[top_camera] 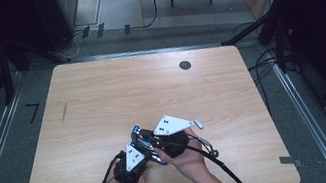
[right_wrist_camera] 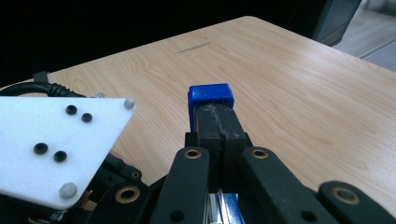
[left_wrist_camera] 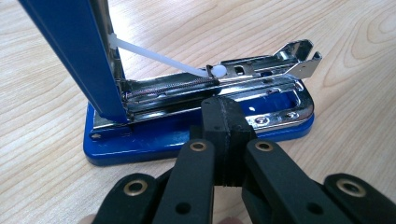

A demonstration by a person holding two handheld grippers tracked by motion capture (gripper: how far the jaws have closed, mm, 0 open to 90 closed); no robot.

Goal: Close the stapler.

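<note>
Where the left gripper (left_wrist_camera: 223,123) meets the work, its two black jaws stand pressed together, nothing visibly held between them, their tips just at the near edge of a blue stapler (left_wrist_camera: 196,126) on the wooden table (left_wrist_camera: 345,70).

Stapler: blue base flat on the table; blue top cover (left_wrist_camera: 74,51) swung upright at one end; chrome staple channel (left_wrist_camera: 187,88) exposed and lying level; white plastic pusher rod (left_wrist_camera: 159,58) running diagonally from the raised cover down to the channel.

Right gripper (right_wrist_camera: 217,119): jaws drawn together with a sliver of blue and chrome showing between them lower down; whether they clamp the stapler's cover, I cannot tell. Blue end of the cover (right_wrist_camera: 210,95) sits right at the jaw tips. White three-cornered plate (right_wrist_camera: 51,149) of the other gripper lies close beside.

Position on table, from the high view: stapler (top_camera: 140,138) near the front edge, centre, between both grippers, which are nearly touching. Hands (top_camera: 191,160) enter from below. Dark round hole (top_camera: 185,65) near the far edge.
</note>
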